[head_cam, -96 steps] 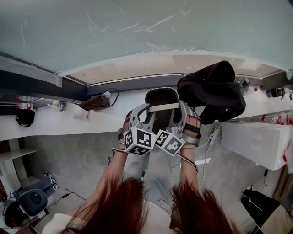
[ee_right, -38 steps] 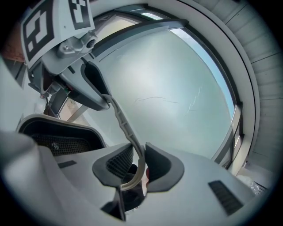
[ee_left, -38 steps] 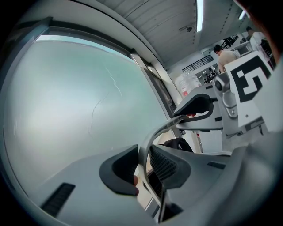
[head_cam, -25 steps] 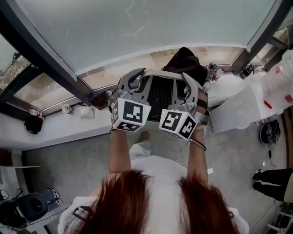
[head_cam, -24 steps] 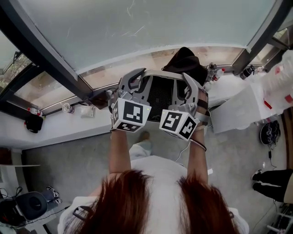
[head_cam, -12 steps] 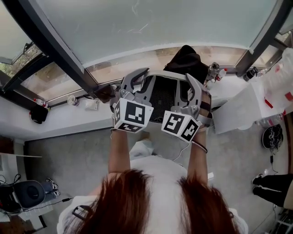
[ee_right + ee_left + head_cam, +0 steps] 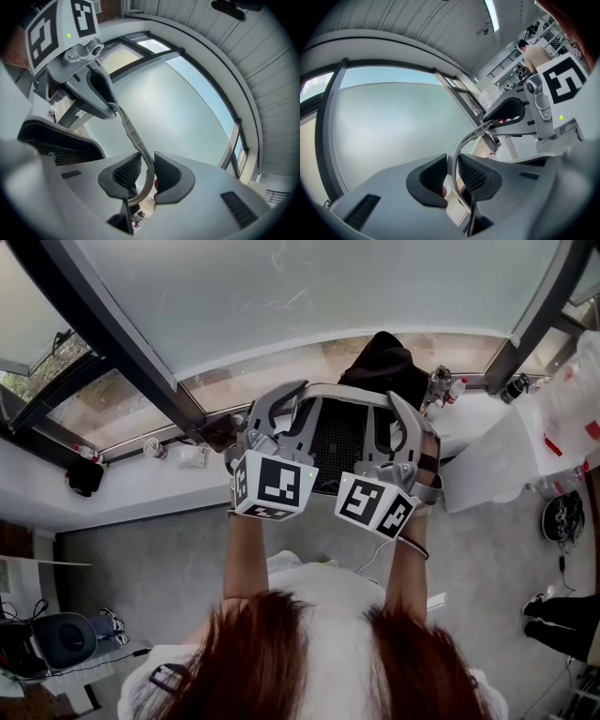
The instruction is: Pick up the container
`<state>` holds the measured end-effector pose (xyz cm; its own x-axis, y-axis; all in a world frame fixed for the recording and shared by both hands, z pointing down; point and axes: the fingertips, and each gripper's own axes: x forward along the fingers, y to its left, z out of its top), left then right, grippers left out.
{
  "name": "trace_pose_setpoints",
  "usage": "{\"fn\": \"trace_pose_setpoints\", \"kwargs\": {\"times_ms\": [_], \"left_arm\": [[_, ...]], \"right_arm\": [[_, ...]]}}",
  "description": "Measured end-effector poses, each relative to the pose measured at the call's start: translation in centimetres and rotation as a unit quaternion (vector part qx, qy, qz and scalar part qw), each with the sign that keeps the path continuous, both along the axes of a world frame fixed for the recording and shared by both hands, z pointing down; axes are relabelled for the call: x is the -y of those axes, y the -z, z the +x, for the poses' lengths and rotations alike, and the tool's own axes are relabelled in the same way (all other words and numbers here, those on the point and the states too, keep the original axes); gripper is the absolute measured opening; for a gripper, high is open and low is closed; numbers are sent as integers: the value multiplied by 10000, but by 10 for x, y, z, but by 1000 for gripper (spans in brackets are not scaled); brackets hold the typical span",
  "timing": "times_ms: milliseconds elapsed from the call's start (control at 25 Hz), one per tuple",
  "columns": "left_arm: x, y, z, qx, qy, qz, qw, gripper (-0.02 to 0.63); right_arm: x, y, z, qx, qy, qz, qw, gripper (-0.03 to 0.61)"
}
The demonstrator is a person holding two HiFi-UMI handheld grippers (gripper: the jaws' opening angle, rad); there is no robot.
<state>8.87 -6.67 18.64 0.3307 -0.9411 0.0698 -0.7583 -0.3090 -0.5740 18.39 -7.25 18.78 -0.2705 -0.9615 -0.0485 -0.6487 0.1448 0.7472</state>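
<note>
I have my left gripper (image 7: 452, 164) pinched on the thin pale grey curved plastic handle (image 7: 464, 140). The strip stands between its two black ribbed pads (image 7: 474, 174), which press on it from either side. My right gripper (image 7: 146, 171) is clamped on the other end of the same handle, and the strip runs up and away from between its pads toward the left gripper's jaws. The grey container with the black mesh inside (image 7: 337, 439) hangs between my two tools. It is touching both and is held up in front of me, with the handle arching across its far edge from one tool to the other. The white cubes with black square markers (image 7: 273, 486) sit on the near ends of the tools, toward me. Beyond the container, past both sets of jaws, is the large frosted window pane (image 7: 309, 287) in its dark frame. Below and ahead of the tools a long white counter (image 7: 141, 488) runs along the window. A black bag or garment (image 7: 384, 362) lies on it just beyond my right tool, though I cannot tell which it is.
</note>
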Motion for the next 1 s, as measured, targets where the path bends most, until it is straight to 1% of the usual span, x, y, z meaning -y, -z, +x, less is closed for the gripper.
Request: {"fn": "trace_pose_setpoints", "kwargs": {"times_ms": [160, 360, 600, 1000], "left_arm": [[-11, 2, -9, -73, -38, 41, 10000, 86], [-27, 5, -29, -142, -142, 62, 9998, 86], [-47, 8, -64, -188, -273, 81, 9994, 84], [-85, 18, -116, -233, -485, 188, 9984, 84]], "right_arm": [[-11, 4, -9, -63, -25, 32, 10000, 98], [-29, 9, -29, -108, -108, 62, 9999, 100], [-52, 11, -63, -70, -172, -17, 9998, 100], [-95, 20, -115, -32, -333, 4, 9994, 100]]}}
